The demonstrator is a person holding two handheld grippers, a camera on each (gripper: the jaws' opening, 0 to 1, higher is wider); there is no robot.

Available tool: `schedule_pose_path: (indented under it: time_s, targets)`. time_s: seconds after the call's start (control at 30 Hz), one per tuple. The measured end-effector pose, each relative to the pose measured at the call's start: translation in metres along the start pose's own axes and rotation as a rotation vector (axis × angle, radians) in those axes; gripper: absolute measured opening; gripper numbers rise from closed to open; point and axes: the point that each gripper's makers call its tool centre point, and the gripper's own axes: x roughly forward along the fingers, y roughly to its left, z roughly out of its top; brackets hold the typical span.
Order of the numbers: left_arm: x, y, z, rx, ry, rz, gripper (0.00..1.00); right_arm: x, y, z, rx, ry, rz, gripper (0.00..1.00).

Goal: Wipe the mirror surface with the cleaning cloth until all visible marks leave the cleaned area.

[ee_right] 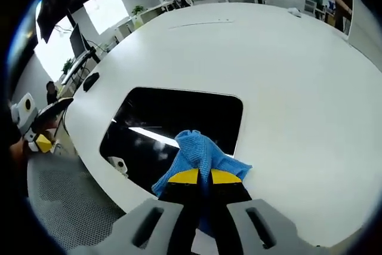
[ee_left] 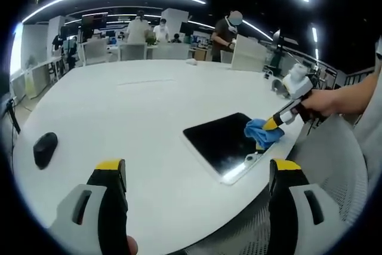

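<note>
A dark rectangular mirror (ee_left: 224, 141) (ee_right: 173, 117) lies flat near the edge of the big white table (ee_left: 137, 106) (ee_right: 286, 70). The blue cleaning cloth (ee_left: 262, 132) (ee_right: 200, 153) rests on the mirror's right end. My right gripper (ee_right: 204, 177) (ee_left: 270, 126) is shut on the cloth and presses it onto the glass, with a hand holding it from the right in the left gripper view. In that same view my left gripper (ee_left: 197, 174) stands open over the table's near edge, apart from the mirror, with nothing between its jaws.
A black mouse-like object (ee_left: 45, 147) (ee_right: 91, 80) lies at the table's left side. A grey mesh chair (ee_left: 334, 171) (ee_right: 65, 201) stands beside the table edge near the mirror. People and desks (ee_left: 161, 31) fill the far side of the room.
</note>
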Motion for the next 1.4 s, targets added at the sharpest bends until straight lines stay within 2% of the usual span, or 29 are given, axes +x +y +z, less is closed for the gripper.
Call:
schedule_pose_path:
  time_s: [0.37,0.9,1.17,1.3,1.4]
  targets:
    - [-0.002,0.004,0.007,-0.003,0.004,0.016,0.99,0.017,-0.014,0.031,-0.016,-0.006,-0.016,0.00]
    - [0.011,0.013,0.016,-0.029,-0.009,0.022,0.99,0.038,-0.030,0.070,-0.012,-0.016,-0.028,0.00]
    - [0.013,0.019,0.016,-0.046,-0.012,0.035,0.99,0.040,-0.031,0.072,-0.012,-0.014,-0.015,0.00]
    - [0.015,0.022,0.013,-0.051,-0.007,0.038,0.99,0.033,-0.033,0.069,0.014,-0.024,-0.004,0.00]
    - [0.017,0.025,0.013,-0.049,-0.015,0.048,0.99,0.022,-0.042,0.069,0.013,-0.038,-0.003,0.00]
